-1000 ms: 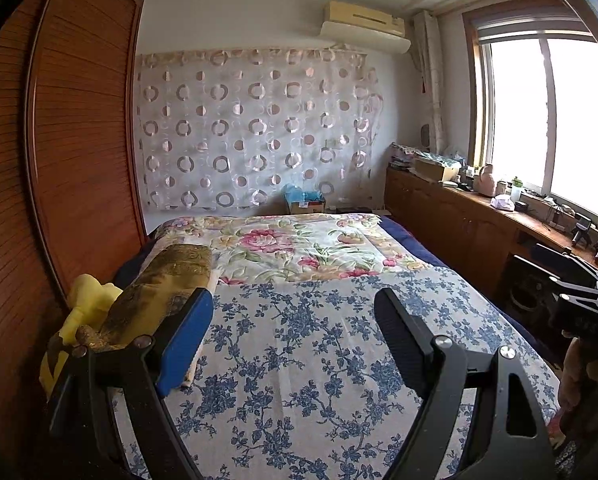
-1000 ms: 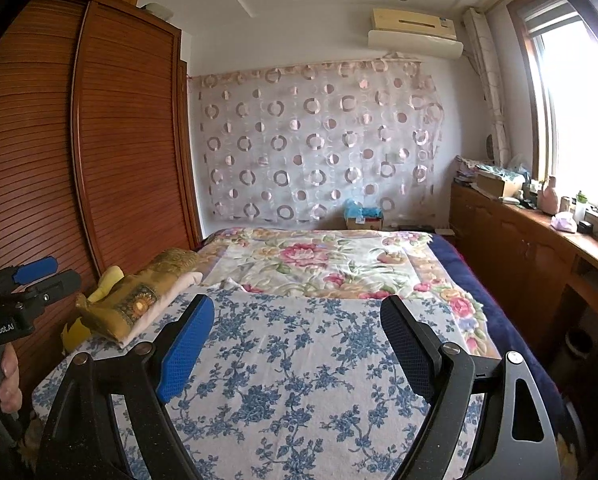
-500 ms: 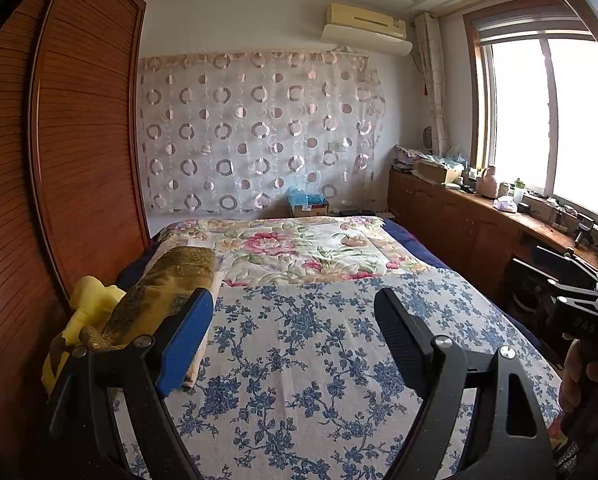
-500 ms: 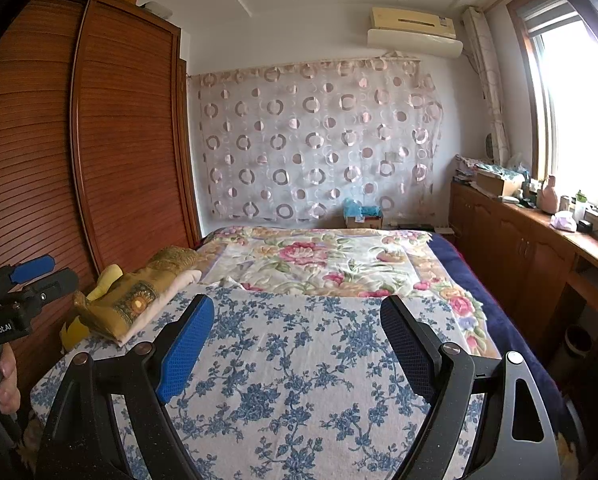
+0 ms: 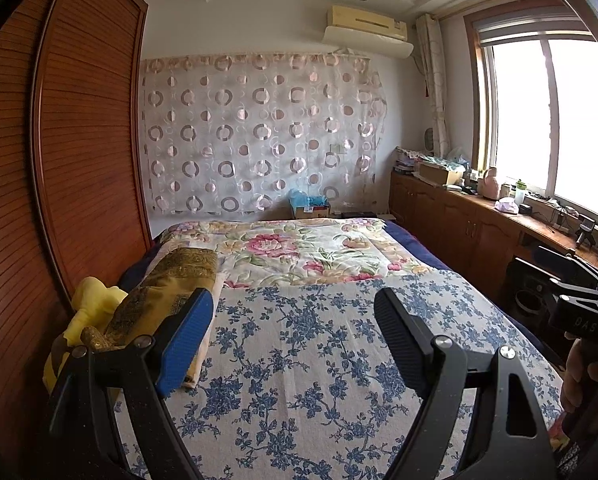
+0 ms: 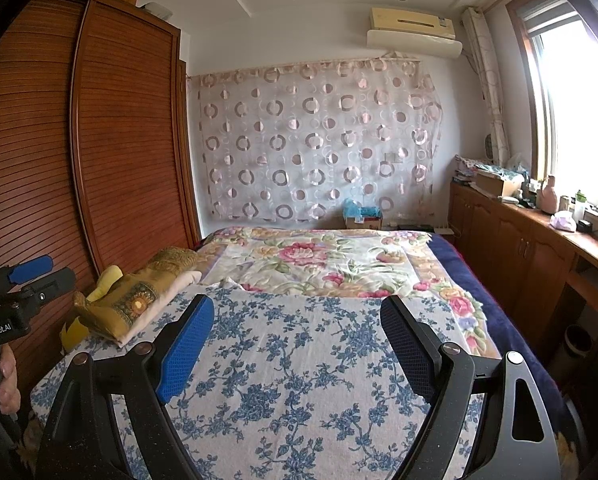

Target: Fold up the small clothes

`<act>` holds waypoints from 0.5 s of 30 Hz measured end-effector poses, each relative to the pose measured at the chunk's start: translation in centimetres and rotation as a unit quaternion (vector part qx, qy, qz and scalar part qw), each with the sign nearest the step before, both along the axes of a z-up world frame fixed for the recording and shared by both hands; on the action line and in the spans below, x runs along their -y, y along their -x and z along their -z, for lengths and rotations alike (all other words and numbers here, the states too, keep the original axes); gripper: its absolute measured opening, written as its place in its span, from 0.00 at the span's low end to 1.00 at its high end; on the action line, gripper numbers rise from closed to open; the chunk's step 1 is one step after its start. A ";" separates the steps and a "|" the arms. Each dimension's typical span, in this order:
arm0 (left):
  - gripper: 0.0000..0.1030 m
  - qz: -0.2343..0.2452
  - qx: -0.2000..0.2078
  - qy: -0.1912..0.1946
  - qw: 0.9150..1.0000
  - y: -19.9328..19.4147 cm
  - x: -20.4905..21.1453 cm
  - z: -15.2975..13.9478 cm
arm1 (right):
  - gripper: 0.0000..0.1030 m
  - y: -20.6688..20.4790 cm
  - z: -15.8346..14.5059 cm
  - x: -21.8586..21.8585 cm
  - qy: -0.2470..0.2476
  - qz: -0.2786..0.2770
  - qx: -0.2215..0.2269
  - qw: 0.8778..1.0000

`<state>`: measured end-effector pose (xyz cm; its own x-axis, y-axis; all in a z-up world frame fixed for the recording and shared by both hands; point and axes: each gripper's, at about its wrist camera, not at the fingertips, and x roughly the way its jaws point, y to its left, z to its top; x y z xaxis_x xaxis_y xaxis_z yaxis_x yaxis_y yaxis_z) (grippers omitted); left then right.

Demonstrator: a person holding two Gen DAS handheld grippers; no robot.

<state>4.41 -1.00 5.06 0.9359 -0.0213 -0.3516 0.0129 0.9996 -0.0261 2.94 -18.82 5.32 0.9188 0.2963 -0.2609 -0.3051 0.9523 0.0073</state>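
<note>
Left wrist view: left gripper (image 5: pixel 293 332) held level above the near end of the bed, fingers spread wide and pointing toward the far wall, nothing between them. One pad (image 5: pixel 185 334) faced in blue textured rubber, the other black and ribbed. Beneath, a blue-flowered sheet (image 5: pixel 319 344) of coarse woven cloth, laid flat across the near half of the bed. Beyond it, a quilt (image 5: pixel 303 250) with pink roses on cream, smooth and flat. At the left edge, a gold brocade bundle (image 5: pixel 167 284), folded long, its long axis running from the near left toward the headboard end; just beside it a yellow cloth (image 5: pixel 93 294), crumpled against the slatted wooden wardrobe (image 5: pixel 79 140). At the right edge, right gripper (image 5: pixel 575 280) seen side-on, black, gripped by a hand (image 5: pixel 583 376) on its handle. No small garment to be made out on the sheet.

Right wrist view: right gripper (image 6: pixel 299 344) likewise level and aimed at the far wall, fingers released and far apart, empty. Same blue-flowered sheet (image 6: pixel 307 360) below, quilt (image 6: pixel 319 260) behind. Gold brocade bundle (image 6: pixel 139 300) at the left, resting on a pale folded layer, long axis angled toward the wall. Left gripper (image 6: pixel 39 274) at the far left edge, blue pad over black, slightly parted. Sheer curtain (image 6: pixel 319 144) with ringed circles across the far wall; wooden cabinets (image 6: pixel 519 248) along the window side.
</note>
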 end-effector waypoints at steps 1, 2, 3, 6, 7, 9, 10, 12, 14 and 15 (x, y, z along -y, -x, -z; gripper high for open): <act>0.81 0.000 0.000 0.000 1.000 0.0 0.0 0.0 | 0.84 0.0 0.0 0.1 0.000 0.000 0.000 1.000; 0.81 0.000 0.000 0.000 1.000 0.0 0.0 0.0 | 0.84 0.0 0.0 0.1 -0.001 0.000 0.000 1.000; 0.81 0.000 0.000 0.000 1.000 0.0 0.0 0.0 | 0.84 0.0 -0.1 0.2 -0.001 -0.001 0.000 1.000; 0.81 0.000 0.000 0.000 1.000 0.0 0.0 0.0 | 0.84 -0.1 -0.1 0.3 0.000 0.000 0.001 1.000; 0.81 0.000 0.000 -0.001 1.000 0.0 0.0 0.0 | 0.84 -0.1 0.0 0.3 0.000 0.000 0.001 1.000; 0.81 0.000 0.000 0.000 1.000 0.0 0.0 0.0 | 0.84 -0.2 -0.1 0.4 0.000 0.000 0.001 1.000; 0.81 0.000 -0.001 0.000 1.000 0.0 0.0 0.0 | 0.84 -0.2 -0.1 0.3 0.000 0.000 0.001 1.000; 0.81 0.000 0.000 -0.001 1.000 0.0 0.0 0.0 | 0.84 -0.2 0.0 0.3 0.000 0.000 0.002 1.000; 0.81 0.000 0.000 -0.001 1.000 0.0 0.0 0.0 | 0.84 -0.2 0.0 0.4 0.000 0.000 0.002 1.000; 0.81 0.000 0.000 -0.001 1.000 0.0 0.0 0.0 | 0.84 -0.3 -0.1 0.4 0.000 0.000 0.002 1.000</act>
<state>4.39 -1.02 5.04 0.9359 -0.0207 -0.3517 0.0129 0.9996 -0.0244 3.20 -19.26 5.39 0.9194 0.2971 -0.2577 -0.3057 0.9521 0.0070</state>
